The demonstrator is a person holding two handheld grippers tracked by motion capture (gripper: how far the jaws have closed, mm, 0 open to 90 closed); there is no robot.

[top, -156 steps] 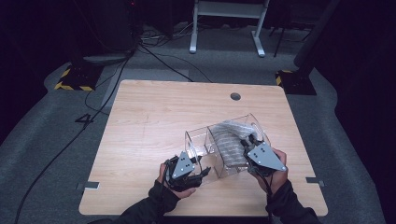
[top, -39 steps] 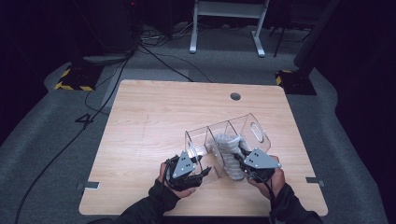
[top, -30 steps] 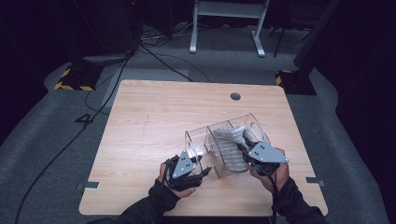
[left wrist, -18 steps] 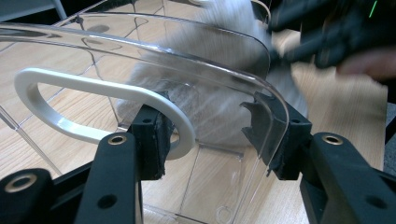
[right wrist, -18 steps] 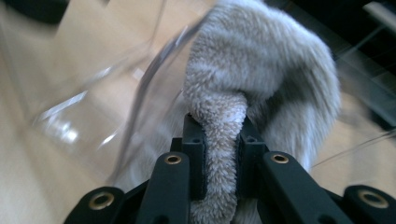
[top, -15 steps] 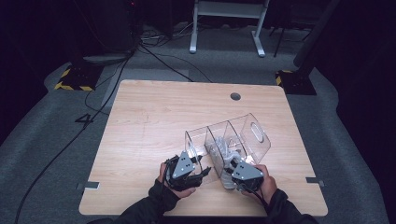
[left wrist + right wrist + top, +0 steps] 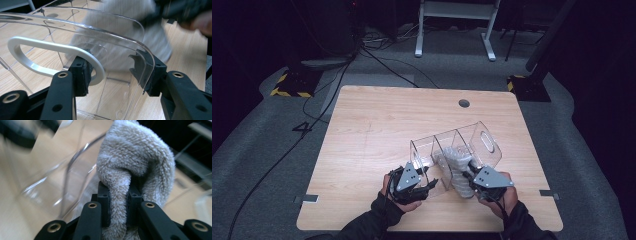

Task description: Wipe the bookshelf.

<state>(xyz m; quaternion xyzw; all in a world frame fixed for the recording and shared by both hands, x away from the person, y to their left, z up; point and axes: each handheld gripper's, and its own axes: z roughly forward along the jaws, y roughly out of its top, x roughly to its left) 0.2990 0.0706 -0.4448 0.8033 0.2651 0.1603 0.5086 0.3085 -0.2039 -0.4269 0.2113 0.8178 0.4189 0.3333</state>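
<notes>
On the near left part of the wooden counter (image 7: 377,125), the left hand-held gripper (image 7: 414,181) sits in the person's left hand (image 7: 398,199), pointing toward the clear plastic bin (image 7: 447,150). In the left gripper view its jaws are spread apart on either side of the bin's end wall (image 7: 105,37): one black pad sits against the white handle ring (image 7: 50,53) set into that wall, the other against the wall's rounded corner. Whether the pads are pressing the plastic firmly cannot be told.

The bin lies in the middle-right of the counter, tilted on its side, with clear dividers splitting it into compartments. A grey fuzzy towel (image 7: 457,162) is bunched at the bin's near middle compartment, partly inside the clear walls.

To the right, the right hand-held gripper (image 7: 472,176) is held in the person's right hand (image 7: 499,197), right beside the bin's near edge. In the right gripper view its jaws are pressed together on a fold of the towel (image 7: 135,165), which bulges above the pads, with the blurred bin walls behind it.

Farther back on the counter is a round cable hole (image 7: 464,103).
</notes>
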